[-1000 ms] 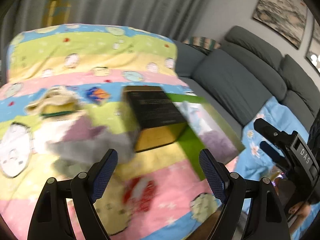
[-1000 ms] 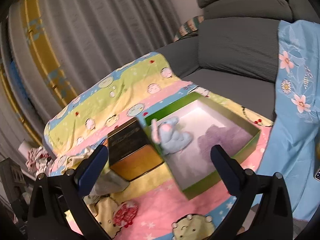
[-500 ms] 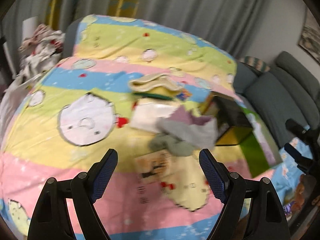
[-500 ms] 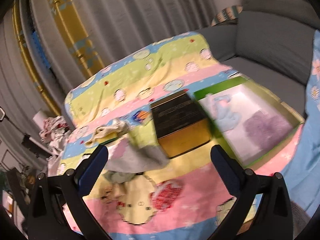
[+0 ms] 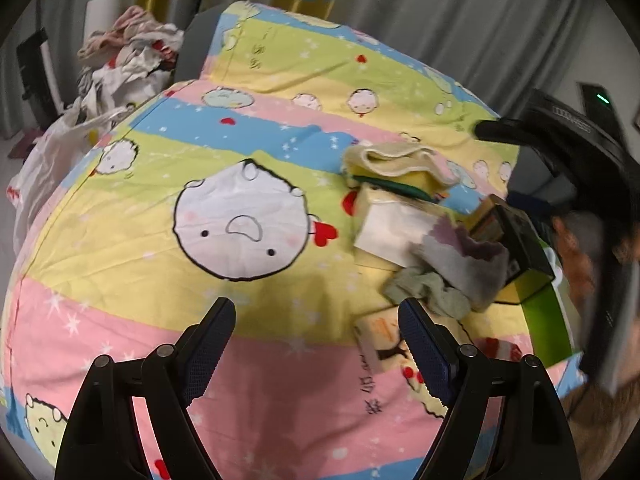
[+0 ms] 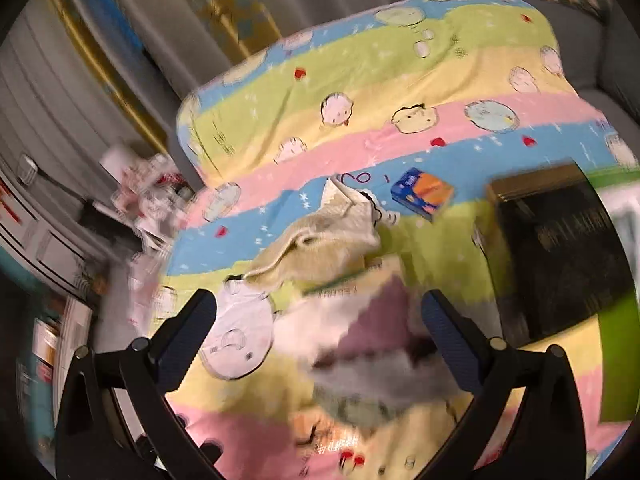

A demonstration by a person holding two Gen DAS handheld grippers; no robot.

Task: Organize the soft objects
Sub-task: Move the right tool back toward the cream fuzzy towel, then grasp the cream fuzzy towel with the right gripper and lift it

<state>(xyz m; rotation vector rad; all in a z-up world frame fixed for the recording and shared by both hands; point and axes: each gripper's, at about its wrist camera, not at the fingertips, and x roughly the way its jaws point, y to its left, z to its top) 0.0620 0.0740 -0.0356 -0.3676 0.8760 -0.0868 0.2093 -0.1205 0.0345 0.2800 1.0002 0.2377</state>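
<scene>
- The right gripper (image 6: pixel 318 332) is hovering with fingers spread and empty over the grey-purple cloth (image 6: pixel 372 344), which is lying crumpled beside the black box (image 6: pixel 560 248).
- The left gripper (image 5: pixel 316 340) is also spread, holding nothing.
- The cloth looks light and limp; pinching a raised fold seems best.

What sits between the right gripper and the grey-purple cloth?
Nothing visible. The right gripper is open and empty, with the grey-purple cloth directly ahead between its fingers. The black box stands off to the side, clear of the approach.
</scene>
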